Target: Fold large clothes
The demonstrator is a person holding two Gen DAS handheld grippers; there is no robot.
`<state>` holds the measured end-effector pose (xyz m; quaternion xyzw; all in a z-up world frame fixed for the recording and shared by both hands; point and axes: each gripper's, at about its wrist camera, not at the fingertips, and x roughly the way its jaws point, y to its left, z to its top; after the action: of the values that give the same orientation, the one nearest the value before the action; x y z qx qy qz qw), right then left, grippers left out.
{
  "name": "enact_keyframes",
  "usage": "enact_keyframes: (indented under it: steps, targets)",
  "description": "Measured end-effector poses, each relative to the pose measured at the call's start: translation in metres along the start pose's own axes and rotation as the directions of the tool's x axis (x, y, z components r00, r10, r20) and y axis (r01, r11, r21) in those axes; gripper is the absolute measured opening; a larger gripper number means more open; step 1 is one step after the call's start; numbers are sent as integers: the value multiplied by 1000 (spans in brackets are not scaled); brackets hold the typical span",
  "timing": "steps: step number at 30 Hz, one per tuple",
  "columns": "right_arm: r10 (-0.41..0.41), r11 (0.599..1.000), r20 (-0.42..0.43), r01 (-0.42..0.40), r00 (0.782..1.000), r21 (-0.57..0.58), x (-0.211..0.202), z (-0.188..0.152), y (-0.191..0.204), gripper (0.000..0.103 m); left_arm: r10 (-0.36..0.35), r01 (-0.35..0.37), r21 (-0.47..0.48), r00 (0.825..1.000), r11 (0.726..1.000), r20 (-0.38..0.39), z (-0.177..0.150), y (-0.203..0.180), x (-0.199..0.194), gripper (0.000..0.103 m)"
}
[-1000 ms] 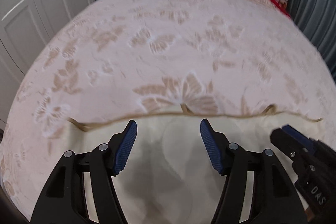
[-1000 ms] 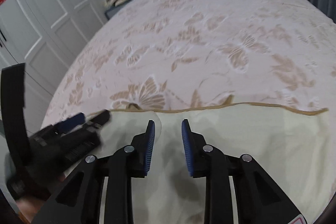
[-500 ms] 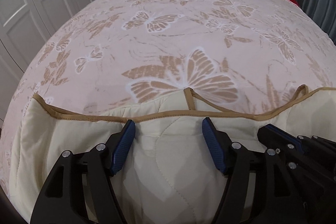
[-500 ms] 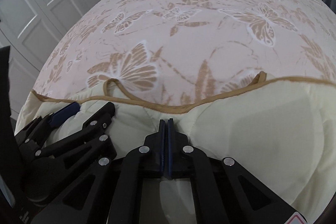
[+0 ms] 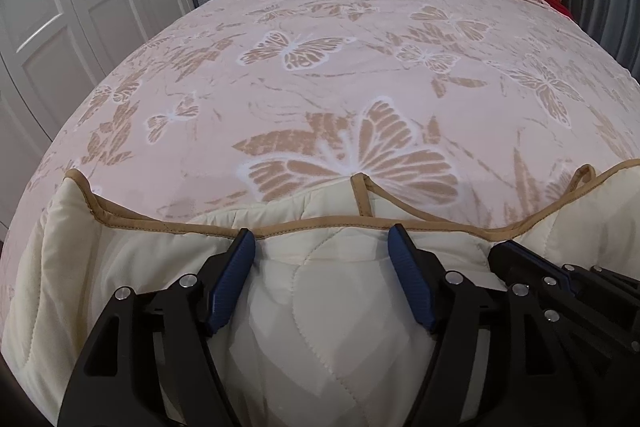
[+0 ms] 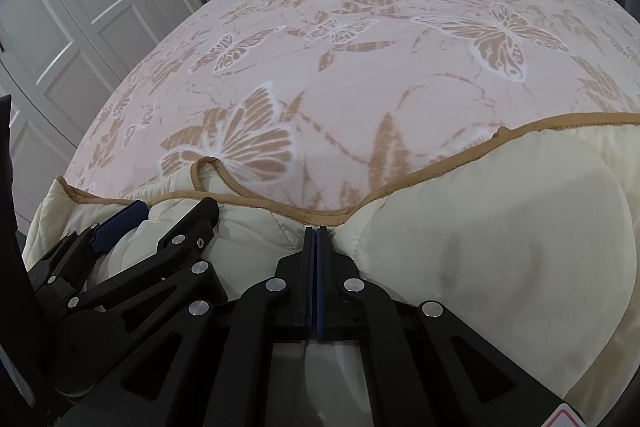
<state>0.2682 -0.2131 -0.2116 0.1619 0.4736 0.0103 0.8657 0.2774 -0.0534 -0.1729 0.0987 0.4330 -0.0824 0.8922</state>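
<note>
At the foot of the bed, the quilt is lying folded. The right tool is clenching its tan hem; the left tool, released, has just been widening astride the quilt. Next: pinching there and lifting together.

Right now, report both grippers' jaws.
Left gripper: jaws open and have just been opening, cream quilt between them, not pinched.
Right gripper: jaws shut at the quilt's tan-trimmed edge.
</note>
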Motion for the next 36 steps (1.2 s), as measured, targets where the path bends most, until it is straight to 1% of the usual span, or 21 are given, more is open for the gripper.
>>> enact_keyframes:
  steps: [15,17,19,20,21,22,23,24,25,26,27,28,29,31,33,34,35,36]
  targets:
    - [-11,1000,41,11,999,-4,3,-1,0,0,20,-20,-17,1000,1000,17,-1,-1,1,66]
    - [-12,1000,35,12,999,-6,3,1,0,0,3,-3,-25,1000,1000,7,1,2,-1,67]
    - [-6,1000,8,6,1000,2,1,6,0,0,-60,58,-57,998,997,-20,4,12,-7,70]
    - [-21,1000,-3,21,1000,2,-4,9,1,0,-101,97,-88,994,991,-33,6,20,-14,70]
    - [-58,998,-7,58,998,3,-12,11,5,0,-151,144,-150,988,978,-31,6,39,-31,70]
    - [-89,996,-2,89,996,9,-22,11,8,1,-166,159,-187,986,969,-19,4,52,-45,71]
    - [-68,998,25,68,997,18,-46,8,12,11,-182,177,-221,983,959,-2,0,71,-63,73]
    - [-24,1000,47,23,999,14,-69,0,16,11,-192,189,-251,981,949,13,-9,96,-86,77]
    - [5,1000,57,-6,998,9,-85,-8,17,11,-194,193,-267,981,944,21,-17,112,-99,82]
    - [32,999,73,-32,997,2,-111,-25,20,11,-191,189,-290,981,938,22,-31,136,-116,83]
    - [47,999,75,-47,996,-5,-130,-42,22,11,-178,174,-307,984,936,15,-38,149,-123,85]
    - [55,998,69,-54,996,-10,-140,-53,23,11,-150,139,-346,989,928,-5,-55,172,-133,86]
    - [59,998,54,-59,997,-10,-151,-71,25,11,-149,126,-385,988,914,-30,-70,190,-137,86]
    - [76,997,2,-76,997,-4,-160,-102,28,11,-161,107,-452,984,885,-81,-95,212,-138,86]
    - [82,997,-26,-82,996,13,-160,-122,30,11,-195,122,-512,977,850,-91,-120,223,-139,86]
    - [90,996,-42,-89,995,26,-158,-131,30,11,-216,132,-532,971,836,-100,-128,223,-137,86]
    - [92,995,-53,-90,994,39,-156,-136,30,11,-242,149,-547,965,824,-101,-133,223,-136,86]
    - [90,995,-60,-87,994,55,-153,-143,29,11,-299,190,-579,949,793,-98,-142,220,-132,86]
